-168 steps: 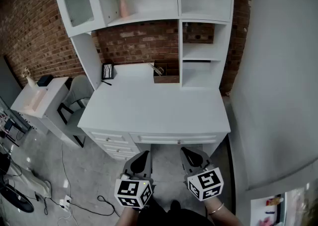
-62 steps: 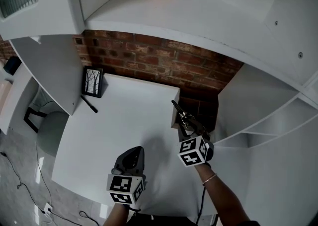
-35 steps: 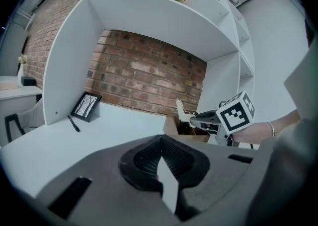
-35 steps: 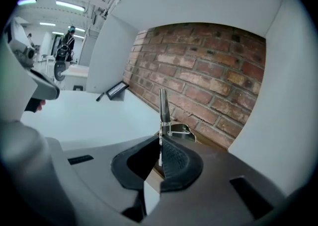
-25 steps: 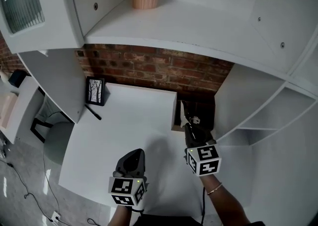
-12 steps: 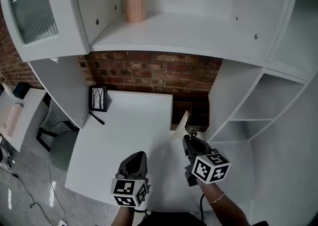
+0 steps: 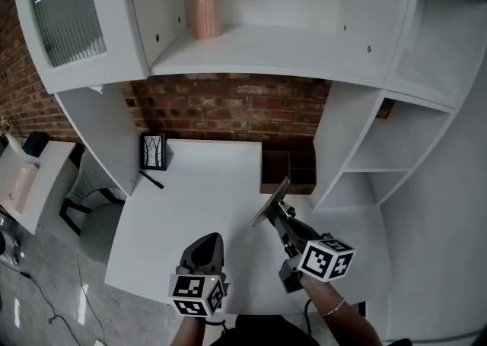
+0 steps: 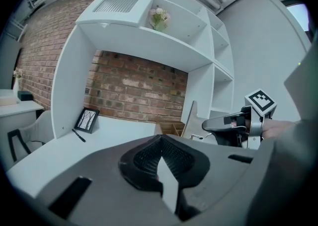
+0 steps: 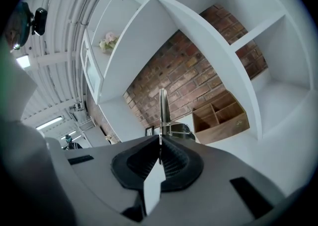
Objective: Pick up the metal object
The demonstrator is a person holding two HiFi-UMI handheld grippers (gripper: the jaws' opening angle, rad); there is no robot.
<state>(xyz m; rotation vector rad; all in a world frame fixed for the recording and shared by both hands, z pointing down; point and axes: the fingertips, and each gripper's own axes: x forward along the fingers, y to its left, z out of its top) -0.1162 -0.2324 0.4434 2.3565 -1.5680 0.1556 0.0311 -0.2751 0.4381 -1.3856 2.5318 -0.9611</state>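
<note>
The metal object (image 7: 271,201) no longer sits in the wooden organiser (image 7: 288,170) at the back of the surface (image 7: 190,200). It is now clamped in the right claw (image 7: 284,220), clear of the box and in the air over the white top in front of it. That claw, at the organiser's front edge a second ago, now stands nearer the person, and its marker cube (image 7: 327,258) is rolled over to one side. The object's flat blade slants up and to the left rather than toward the box. The head view now takes in more of the upper shelf and the pink vase (image 7: 204,8).
</note>
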